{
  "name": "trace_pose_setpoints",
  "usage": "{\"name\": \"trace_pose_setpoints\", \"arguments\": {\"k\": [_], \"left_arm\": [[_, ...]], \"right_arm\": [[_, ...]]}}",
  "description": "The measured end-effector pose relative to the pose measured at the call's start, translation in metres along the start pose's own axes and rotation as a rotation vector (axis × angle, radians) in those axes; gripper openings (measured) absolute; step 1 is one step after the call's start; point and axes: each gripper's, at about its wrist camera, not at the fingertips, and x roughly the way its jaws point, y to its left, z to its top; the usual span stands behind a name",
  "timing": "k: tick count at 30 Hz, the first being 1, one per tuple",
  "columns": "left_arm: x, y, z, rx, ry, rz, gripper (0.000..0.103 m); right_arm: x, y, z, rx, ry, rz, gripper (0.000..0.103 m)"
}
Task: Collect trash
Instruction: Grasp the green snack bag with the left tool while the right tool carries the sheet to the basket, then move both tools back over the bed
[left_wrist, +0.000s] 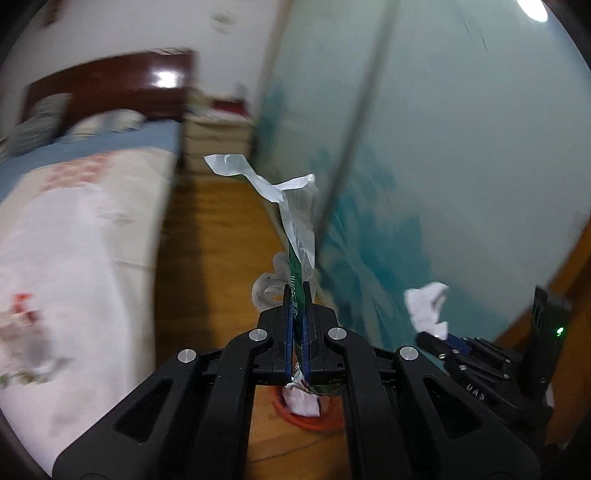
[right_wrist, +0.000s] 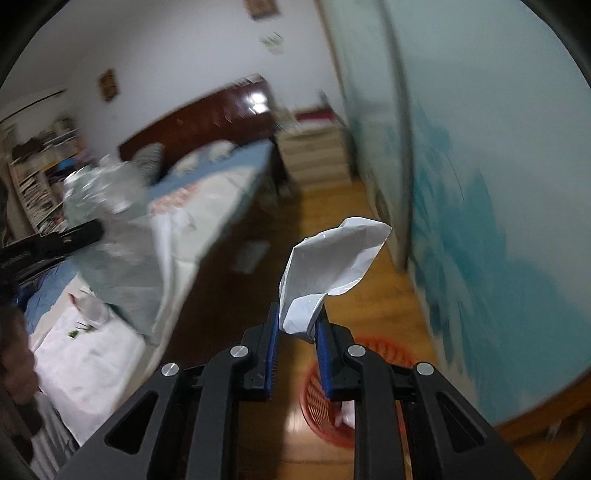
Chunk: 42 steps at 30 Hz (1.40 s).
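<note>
We hold trash in both hands. Our left gripper (left_wrist: 298, 295) is clamped tight on a flat green and silver wrapper (left_wrist: 295, 206), which sticks up in the middle of the left view. Our right gripper (right_wrist: 297, 325) squeezes a crumpled white paper (right_wrist: 328, 266), seen in the middle of the right view.

Right under both grippers, at the bottom of each view, sits a red basket (right_wrist: 317, 398) on the wood floor (right_wrist: 332, 206). We think the job now is to drop the trash in it. To do it well, we should bring each gripper right over the basket before we let go, because light paper can float to the side. One hand at a time is safer, since the two grippers are close together.

Inside the basket we already see some white paper (right_wrist: 347, 413). We cannot tell how full it is.

Farther off, at the left, is the bed (right_wrist: 207, 192), with the blue-painted closet door (right_wrist: 498, 184) at the right.
</note>
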Motion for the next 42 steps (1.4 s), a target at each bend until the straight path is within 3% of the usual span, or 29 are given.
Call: {"name": "trace_pose_setpoints", "arguments": {"k": [4, 7, 10, 15, 16, 17, 18, 19, 20, 21, 24, 28, 31, 37, 42], "left_arm": [[0.093, -0.02, -0.028, 0.016, 0.152, -0.049, 0.003], [0.147, -0.021, -0.046, -0.011, 0.243, -0.033, 0.003], [0.178, -0.018, -0.059, -0.031, 0.3, -0.024, 0.003], [0.2, -0.029, -0.061, -0.028, 0.326, -0.018, 0.003], [0.203, -0.03, -0.062, -0.025, 0.331, -0.013, 0.004], [0.203, -0.03, -0.064, -0.021, 0.335, -0.002, 0.005], [0.209, -0.028, -0.066, -0.018, 0.351, 0.014, 0.01], [0.206, -0.032, -0.071, -0.022, 0.363, 0.019, 0.026], [0.203, -0.031, -0.076, -0.036, 0.375, 0.019, 0.04], [0.203, -0.03, -0.076, -0.06, 0.374, 0.011, 0.066], [0.199, -0.026, -0.08, -0.079, 0.367, 0.004, 0.071], [0.172, -0.018, -0.085, -0.084, 0.355, 0.01, 0.071], [0.126, -0.007, -0.087, -0.074, 0.314, 0.018, 0.071], [-0.014, 0.04, -0.093, -0.047, 0.189, 0.11, 0.071], [-0.138, 0.108, -0.111, -0.134, 0.064, 0.257, 0.077]], "right_arm": [[0.057, -0.041, -0.021, 0.104, 0.17, -0.001, 0.019], [0.092, -0.063, -0.028, 0.175, 0.241, 0.016, 0.019], [0.112, -0.08, -0.033, 0.244, 0.29, 0.035, 0.02], [0.13, -0.104, -0.036, 0.345, 0.314, 0.054, 0.023], [0.134, -0.111, -0.039, 0.388, 0.323, 0.059, 0.033], [0.137, -0.117, -0.044, 0.419, 0.322, 0.073, 0.05], [0.136, -0.125, -0.046, 0.471, 0.316, 0.096, 0.059], [0.136, -0.129, -0.046, 0.491, 0.312, 0.104, 0.071], [0.135, -0.132, -0.046, 0.506, 0.306, 0.113, 0.072], [0.132, -0.131, -0.045, 0.504, 0.302, 0.11, 0.071], [0.124, -0.131, -0.039, 0.49, 0.274, 0.094, 0.072], [0.117, -0.124, -0.032, 0.476, 0.242, 0.115, 0.072], [0.111, -0.113, -0.027, 0.437, 0.233, 0.132, 0.072], [0.091, -0.058, -0.02, 0.305, 0.198, 0.186, 0.072], [0.063, 0.008, -0.03, 0.162, 0.17, 0.224, 0.072]]}}
